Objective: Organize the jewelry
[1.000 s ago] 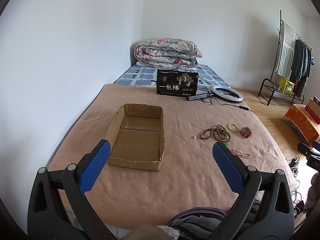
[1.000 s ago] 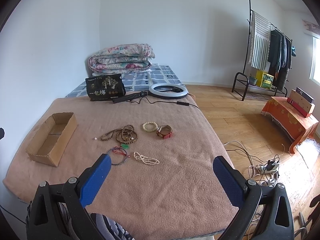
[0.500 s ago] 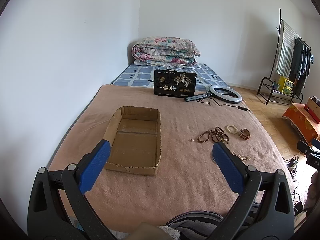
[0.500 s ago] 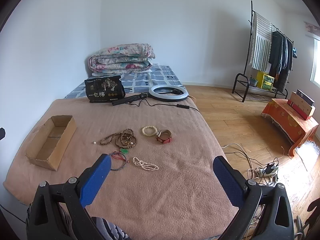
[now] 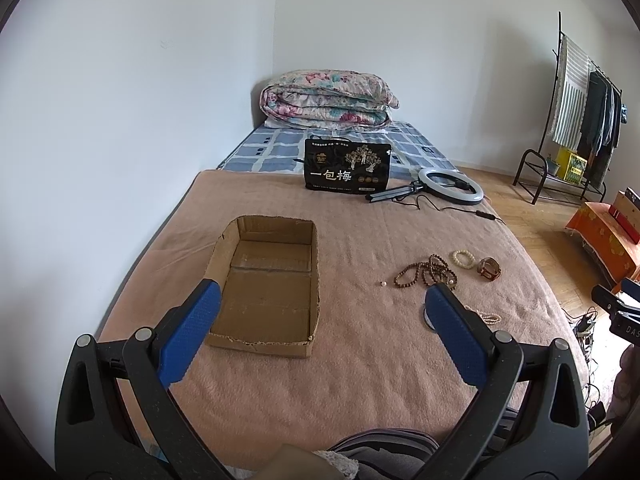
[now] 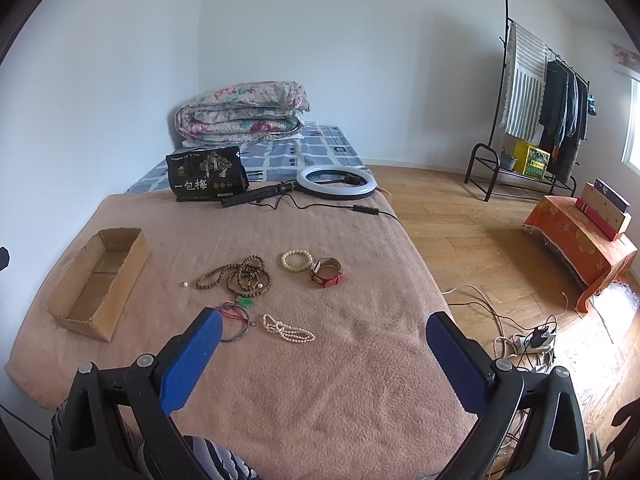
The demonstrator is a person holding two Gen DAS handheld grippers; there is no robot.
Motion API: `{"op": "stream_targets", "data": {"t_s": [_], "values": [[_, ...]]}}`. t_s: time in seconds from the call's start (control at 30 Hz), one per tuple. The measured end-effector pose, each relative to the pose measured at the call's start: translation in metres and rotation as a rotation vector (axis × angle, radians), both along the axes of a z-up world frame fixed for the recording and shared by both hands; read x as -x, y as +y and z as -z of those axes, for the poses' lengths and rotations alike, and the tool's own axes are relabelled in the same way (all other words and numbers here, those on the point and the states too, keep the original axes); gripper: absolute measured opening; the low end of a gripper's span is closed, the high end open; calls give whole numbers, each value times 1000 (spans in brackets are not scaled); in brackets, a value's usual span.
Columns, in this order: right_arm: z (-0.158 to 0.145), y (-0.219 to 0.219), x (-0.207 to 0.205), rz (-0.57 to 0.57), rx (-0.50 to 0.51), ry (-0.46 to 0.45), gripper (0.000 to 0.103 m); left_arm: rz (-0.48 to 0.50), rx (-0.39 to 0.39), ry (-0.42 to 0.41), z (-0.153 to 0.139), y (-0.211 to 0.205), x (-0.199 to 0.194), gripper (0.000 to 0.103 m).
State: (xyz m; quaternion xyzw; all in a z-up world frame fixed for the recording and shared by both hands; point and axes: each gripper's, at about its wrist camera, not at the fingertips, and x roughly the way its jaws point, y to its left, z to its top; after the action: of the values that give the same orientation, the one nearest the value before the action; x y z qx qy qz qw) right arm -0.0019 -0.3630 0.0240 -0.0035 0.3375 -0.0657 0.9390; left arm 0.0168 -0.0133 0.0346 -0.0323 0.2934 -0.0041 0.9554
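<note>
An empty cardboard box (image 5: 266,284) lies on the brown blanket, also in the right wrist view (image 6: 98,280) at the left. Jewelry lies in a loose group: brown wooden beads (image 6: 240,276), a white bead bracelet (image 6: 296,260), a red-brown bangle (image 6: 326,273), a pearl strand (image 6: 288,330), a red cord necklace with green pendant (image 6: 238,312). The beads (image 5: 426,274) lie right of the box. My left gripper (image 5: 320,320) is open and empty above the near blanket. My right gripper (image 6: 320,344) is open and empty, short of the jewelry.
A black bag (image 6: 206,180), a ring light (image 6: 336,180) with cable and a folded quilt (image 6: 244,114) lie at the far end of the bed. The bed edge drops to wooden floor at the right, with cables (image 6: 520,332), an orange-covered stand (image 6: 580,240) and a clothes rack (image 6: 532,100).
Both views have shifted slightly, with the box and jewelry sitting a little farther away. Both grippers remain open and empty.
</note>
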Motion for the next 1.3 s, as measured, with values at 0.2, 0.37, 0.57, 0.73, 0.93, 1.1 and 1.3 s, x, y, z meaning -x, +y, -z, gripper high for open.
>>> {"op": "stream_targets", "data": {"t_s": [0.2,0.37,0.57,0.73,0.93,1.1,1.3], "values": [[2,-1,-4,-5,-8,8,103,3,1,3,-1,1,-1,103],[3,-1,-6,-8,-5,14,103,2,2,4,-1,-1,-1,103],[3,1,-10,-7,-6,17,103,2,-2,4,1,-1,-4,103],[4,0,-14,-9,-9,24,103,-3,-1,6,5,-3,-12,103],[4,1,-14,-10,-8,27,103,-3,-1,9,6,-2,-15,103],[4,-1,-15,-3,-11,28,103,0,-2,11,5,-1,-16,103],[7,-4,-17,7,-6,31,103,9,-14,12,9,-4,-23,103]]}}
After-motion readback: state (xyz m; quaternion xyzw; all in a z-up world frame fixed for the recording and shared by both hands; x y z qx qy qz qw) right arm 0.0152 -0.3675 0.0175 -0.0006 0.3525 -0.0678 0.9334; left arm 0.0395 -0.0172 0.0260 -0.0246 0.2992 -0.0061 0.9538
